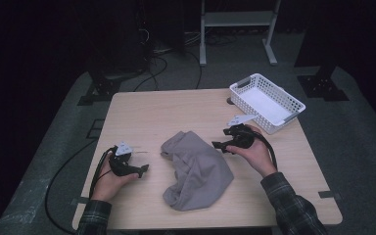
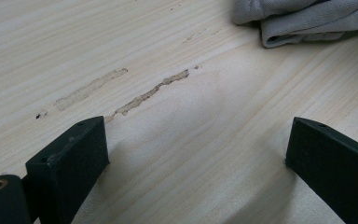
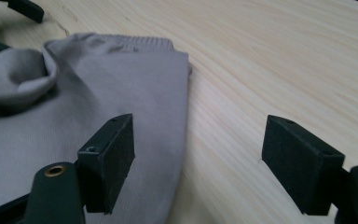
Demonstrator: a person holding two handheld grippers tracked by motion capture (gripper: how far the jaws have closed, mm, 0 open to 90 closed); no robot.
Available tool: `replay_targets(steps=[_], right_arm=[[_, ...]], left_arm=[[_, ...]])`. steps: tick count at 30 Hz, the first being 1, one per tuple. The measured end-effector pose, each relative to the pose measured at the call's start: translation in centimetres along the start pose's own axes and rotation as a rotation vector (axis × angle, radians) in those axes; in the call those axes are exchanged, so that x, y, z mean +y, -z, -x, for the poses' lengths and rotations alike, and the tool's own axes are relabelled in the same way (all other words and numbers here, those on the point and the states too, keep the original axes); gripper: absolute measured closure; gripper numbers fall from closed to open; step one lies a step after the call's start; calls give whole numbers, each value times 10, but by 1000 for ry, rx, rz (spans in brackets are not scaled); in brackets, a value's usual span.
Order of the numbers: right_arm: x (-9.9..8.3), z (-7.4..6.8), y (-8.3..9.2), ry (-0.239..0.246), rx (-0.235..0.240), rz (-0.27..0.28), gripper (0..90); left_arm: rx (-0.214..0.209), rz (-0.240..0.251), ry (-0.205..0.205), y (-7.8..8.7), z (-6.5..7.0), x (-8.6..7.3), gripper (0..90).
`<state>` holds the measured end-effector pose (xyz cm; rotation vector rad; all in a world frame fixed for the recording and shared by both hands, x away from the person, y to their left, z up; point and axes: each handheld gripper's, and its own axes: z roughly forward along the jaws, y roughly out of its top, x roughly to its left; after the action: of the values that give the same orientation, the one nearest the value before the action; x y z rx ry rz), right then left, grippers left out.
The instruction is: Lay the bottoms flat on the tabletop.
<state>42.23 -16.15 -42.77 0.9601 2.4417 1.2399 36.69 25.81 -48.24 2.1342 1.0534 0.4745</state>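
A crumpled grey cloth (image 1: 196,169) lies in the middle of the light wooden table (image 1: 176,112). My left gripper (image 1: 142,171) rests low at the cloth's left, a short gap away, held by a hand. In the left gripper view it (image 2: 198,135) is open over bare wood, with the cloth's edge (image 2: 303,18) ahead at the upper right. My right gripper (image 1: 219,145) sits at the cloth's right edge. In the right gripper view it (image 3: 198,130) stands open, one finger (image 3: 112,158) above the cloth (image 3: 98,93), the other over bare table.
A white plastic basket (image 1: 252,110) stands at the table's far right corner, with nothing visible in it. Pale residue streaks (image 2: 154,91) mark the wood ahead of the left gripper. Cables trail off the table's left side onto the dark floor.
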Motion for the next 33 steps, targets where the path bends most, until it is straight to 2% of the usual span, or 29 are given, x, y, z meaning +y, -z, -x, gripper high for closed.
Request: replay_targets(steps=[9, 11, 15, 23, 28, 33], right_arm=[[23, -10, -25, 6, 43, -3, 270], [29, -12, -33, 19, 50, -9, 270], [40, -15, -49, 7, 69, -15, 276], [58, -23, -82, 23, 82, -31, 302], [68, -30, -106, 36, 99, -55, 306], [67, -31, -127, 27, 105, -107, 300]], left_arm=[[1, -2, -5, 0, 0, 0, 42], [1, -1, -5, 0, 0, 0, 42], [1, 2, -2, 0, 0, 0, 43], [0, 2, -2, 0, 0, 0, 43], [0, 2, -2, 0, 0, 0, 42], [0, 3, -2, 0, 0, 0, 43]])
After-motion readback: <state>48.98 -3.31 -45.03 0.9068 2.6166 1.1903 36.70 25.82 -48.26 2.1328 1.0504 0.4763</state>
